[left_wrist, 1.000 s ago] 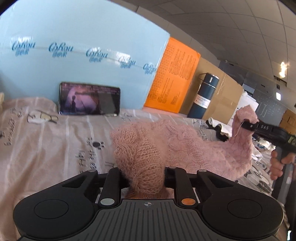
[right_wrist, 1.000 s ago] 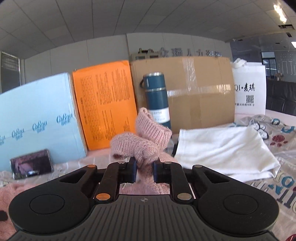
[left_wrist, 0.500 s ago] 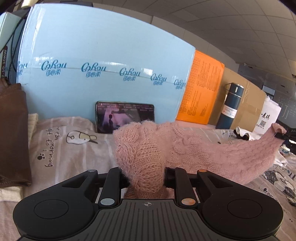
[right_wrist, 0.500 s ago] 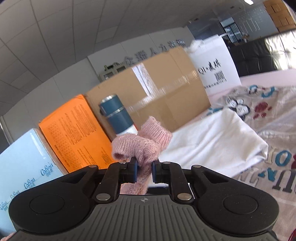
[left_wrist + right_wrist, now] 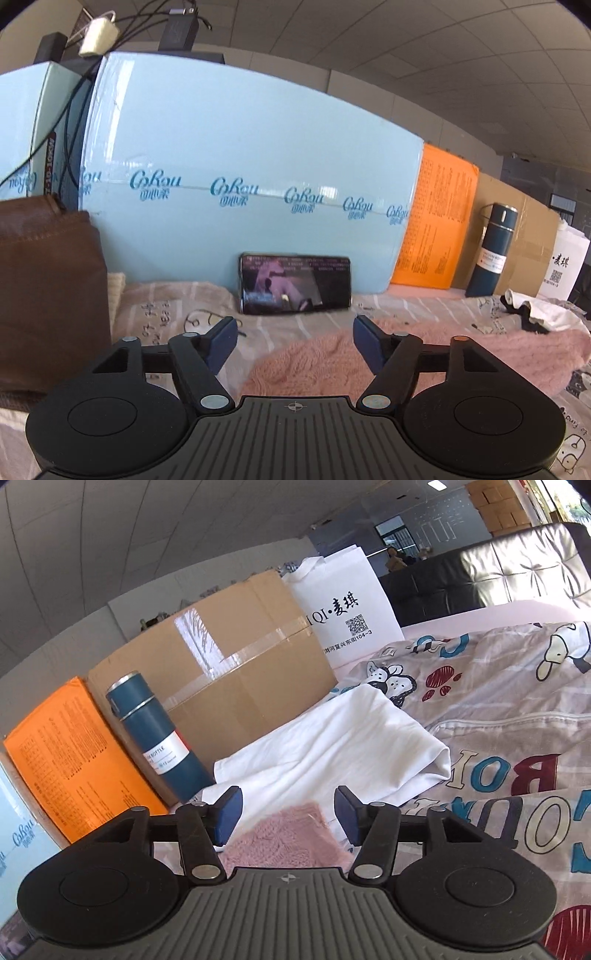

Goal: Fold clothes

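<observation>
Both the left gripper (image 5: 293, 341) and right gripper (image 5: 287, 814) stood spread, holding nothing. The pink sweater (image 5: 424, 360) lay on the bed (image 5: 177, 310), near the white shirt (image 5: 332, 746). Its fluffy knit could snag or bunch at regrasp, skewing the fold.

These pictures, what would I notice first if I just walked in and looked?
Probably the fluffy pink sweater lying on the cartoon bedsheet, just beyond the open left gripper and open right gripper. Then the big light-blue board standing at the back, with a phone playing a video propped against it. A dark blue bottle stands beside a cardboard box.
</observation>
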A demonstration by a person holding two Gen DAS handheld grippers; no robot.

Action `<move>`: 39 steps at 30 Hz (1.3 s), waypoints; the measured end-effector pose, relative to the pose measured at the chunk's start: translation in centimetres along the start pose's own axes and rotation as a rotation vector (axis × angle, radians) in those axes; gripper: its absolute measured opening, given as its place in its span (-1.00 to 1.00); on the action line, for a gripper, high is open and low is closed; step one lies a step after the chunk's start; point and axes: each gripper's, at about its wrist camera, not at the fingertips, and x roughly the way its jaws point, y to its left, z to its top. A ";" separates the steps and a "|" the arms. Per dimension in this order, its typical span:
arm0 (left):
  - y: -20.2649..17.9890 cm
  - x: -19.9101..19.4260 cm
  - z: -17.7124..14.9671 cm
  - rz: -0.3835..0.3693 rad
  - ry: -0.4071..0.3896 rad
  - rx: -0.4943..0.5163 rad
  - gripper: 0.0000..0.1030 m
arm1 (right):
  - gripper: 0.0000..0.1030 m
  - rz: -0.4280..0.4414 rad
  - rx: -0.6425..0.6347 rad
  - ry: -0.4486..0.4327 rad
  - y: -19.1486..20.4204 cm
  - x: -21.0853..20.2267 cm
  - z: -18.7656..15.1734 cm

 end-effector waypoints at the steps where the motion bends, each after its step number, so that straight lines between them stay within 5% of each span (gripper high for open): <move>1: -0.1 -0.2 0.4 -0.005 -0.022 0.013 0.57 | 0.16 0.028 0.014 -0.003 -0.1 -0.3 0.1; 5: -1.7 -0.1 1.8 -0.096 -0.067 0.130 0.74 | 0.47 0.193 0.012 0.089 0.3 -0.3 0.0; 8: -3.4 1.6 2.5 -0.226 0.008 0.245 0.75 | 0.63 0.306 -0.019 0.234 1.2 0.7 -0.6; 12: -5.5 5.0 2.4 -0.339 0.150 0.392 0.75 | 0.63 0.309 -0.068 0.371 2.4 2.1 -1.9; 19: -5.8 9.6 1.1 -0.404 0.372 0.336 0.68 | 0.65 0.278 -0.102 0.390 2.7 2.4 -2.5; 20: -6.0 9.3 0.8 -0.422 0.365 0.354 0.58 | 0.65 0.277 -0.105 0.389 2.7 2.4 -2.6; 22: -6.4 8.6 0.3 -0.432 0.333 0.405 -0.29 | 0.65 0.274 -0.116 0.387 2.8 2.3 -2.6; 24: -6.8 7.6 0.0 -0.429 0.291 0.458 -0.60 | 0.65 0.281 -0.123 0.374 2.9 2.0 -2.6; 29: -7.5 2.9 -0.1 -0.454 0.153 0.526 -0.67 | 0.65 0.311 -0.139 0.337 3.1 1.4 -2.4; 33: -8.8 -1.3 -1.3 -0.492 0.073 0.604 -0.67 | 0.65 0.456 -0.147 0.346 3.9 0.5 -2.6; 39: -10.5 -4.2 -3.4 -0.493 0.032 0.728 -0.67 | 0.61 0.672 -0.027 0.624 7.2 0.2 -5.0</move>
